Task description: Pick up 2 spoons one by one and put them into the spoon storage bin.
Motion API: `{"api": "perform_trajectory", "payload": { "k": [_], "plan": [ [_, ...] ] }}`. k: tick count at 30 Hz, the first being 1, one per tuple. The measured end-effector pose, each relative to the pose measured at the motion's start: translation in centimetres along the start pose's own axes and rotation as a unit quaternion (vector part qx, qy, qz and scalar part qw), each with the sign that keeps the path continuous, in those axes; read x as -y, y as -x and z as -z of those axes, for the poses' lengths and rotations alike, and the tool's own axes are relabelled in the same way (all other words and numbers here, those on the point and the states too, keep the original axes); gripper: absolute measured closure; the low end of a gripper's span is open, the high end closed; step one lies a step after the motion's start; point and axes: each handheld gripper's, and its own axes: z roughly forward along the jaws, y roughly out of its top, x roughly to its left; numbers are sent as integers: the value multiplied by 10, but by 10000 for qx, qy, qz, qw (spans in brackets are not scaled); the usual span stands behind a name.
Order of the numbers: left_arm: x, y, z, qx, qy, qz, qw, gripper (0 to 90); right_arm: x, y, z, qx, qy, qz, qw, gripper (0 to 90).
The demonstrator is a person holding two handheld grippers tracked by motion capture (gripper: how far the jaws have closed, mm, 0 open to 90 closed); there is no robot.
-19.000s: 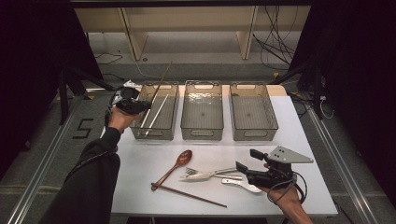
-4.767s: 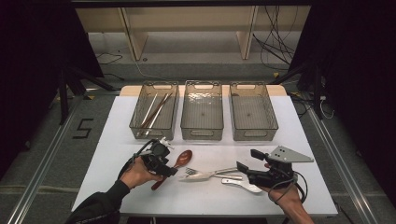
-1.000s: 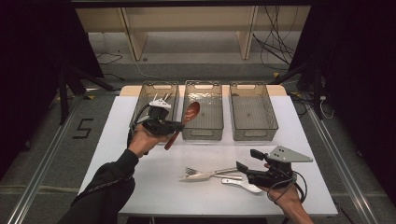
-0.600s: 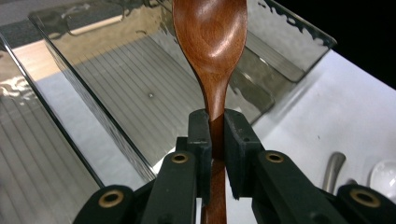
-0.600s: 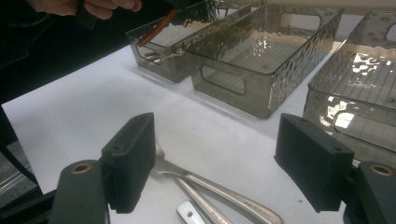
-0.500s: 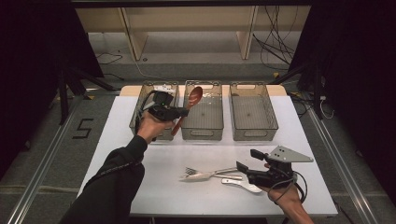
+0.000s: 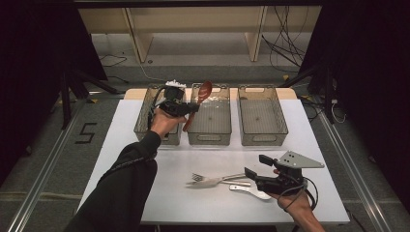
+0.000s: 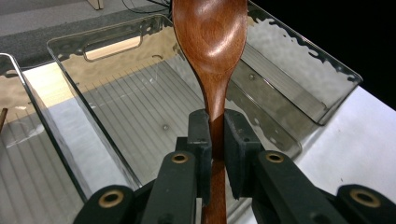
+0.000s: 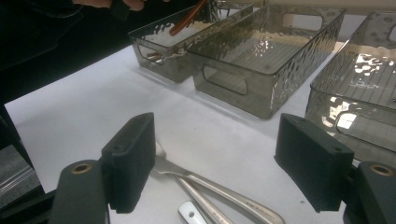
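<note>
A white table [image 7: 145, 145] carries three clear plastic bins in a row along its far side. The left bin [image 7: 145, 126] holds what look like thin sticks, though they are hard to make out. Over its right edge, the left tool [image 7: 189, 108] is clamped tight on the handle of a brown wooden spoon [image 7: 199, 99], held in the air. The spoon tilts, its bowl raised over the far end of the middle bin [image 7: 210, 126], its handle pointing down towards the person. The right bin [image 7: 261, 121] stands just beside the middle one. Nearer the person lie a metal fork [image 7: 212, 181] and a pale spoon [image 7: 249, 191], close together. Just beside them the right tool [image 7: 256, 166] rests low at the table, its jaws wide apart, gripping nothing.
</note>
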Motion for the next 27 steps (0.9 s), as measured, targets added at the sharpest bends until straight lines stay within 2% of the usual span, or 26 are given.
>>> {"api": "perform_trajectory", "payload": {
  "k": [4,12,16,27],
  "plan": [
    [-5,-4,-7,-49,79,132,9999,812,0,0,0,-4,0,-16,10000,296],
    [-6,-7,-19,-80,134,253,9996,812,0,1,1,-10,19,-14,10000,296],
    [-5,-8,-23,-93,79,210,9997,812,0,1,1,-17,29,-10,10000,296],
    [-4,-10,-29,-142,84,268,9995,811,0,1,2,-25,34,-14,10000,296]
  ]
}}
